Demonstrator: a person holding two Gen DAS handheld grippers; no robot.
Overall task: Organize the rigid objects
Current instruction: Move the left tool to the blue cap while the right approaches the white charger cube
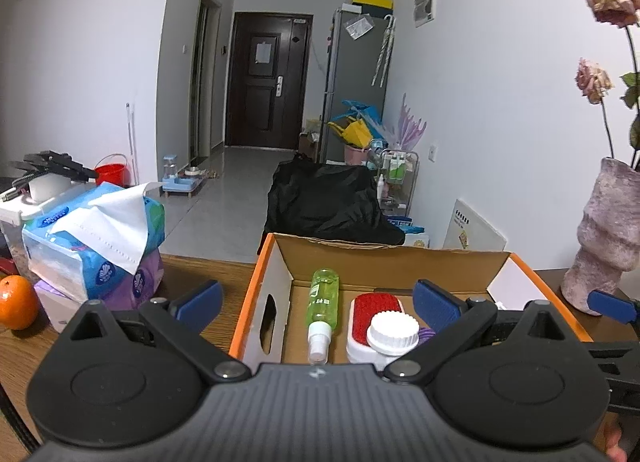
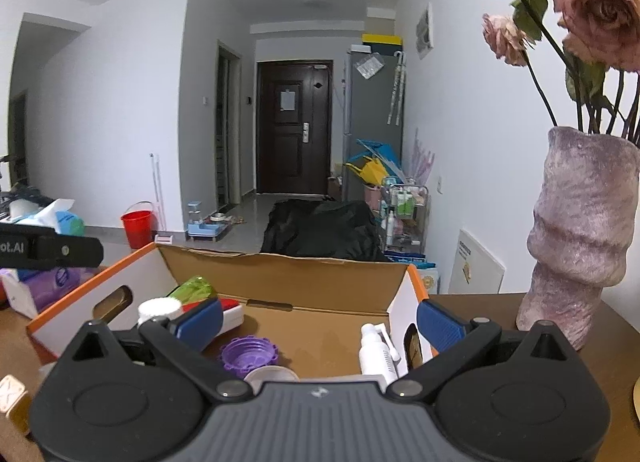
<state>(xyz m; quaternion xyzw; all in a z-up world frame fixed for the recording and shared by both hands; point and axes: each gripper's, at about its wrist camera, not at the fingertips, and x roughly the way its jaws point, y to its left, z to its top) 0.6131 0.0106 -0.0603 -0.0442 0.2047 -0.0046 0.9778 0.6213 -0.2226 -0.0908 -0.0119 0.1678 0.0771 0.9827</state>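
Observation:
An orange-rimmed cardboard box (image 1: 251, 286) stands on the wooden table. Inside lie a green spray bottle (image 1: 323, 302), a red brush on a white base (image 1: 376, 312) and a white jar with a ribbed cap (image 1: 393, 332). My left gripper (image 1: 318, 304) hovers over the box's near left part, jaws wide open, nothing pressed between the pads. In the right wrist view the same box (image 2: 304, 274) also holds a purple ring lid (image 2: 248, 354) and a white spray bottle (image 2: 376, 354). My right gripper (image 2: 320, 322) is open above the box's near right part, holding nothing.
Tissue packs (image 1: 100, 246) and an orange (image 1: 16, 302) sit left of the box. A pink textured vase (image 2: 580, 246) with dried roses stands close on the right. Beyond the table's far edge are a black bag (image 1: 324, 198), a red bucket (image 2: 137, 222) and a hallway.

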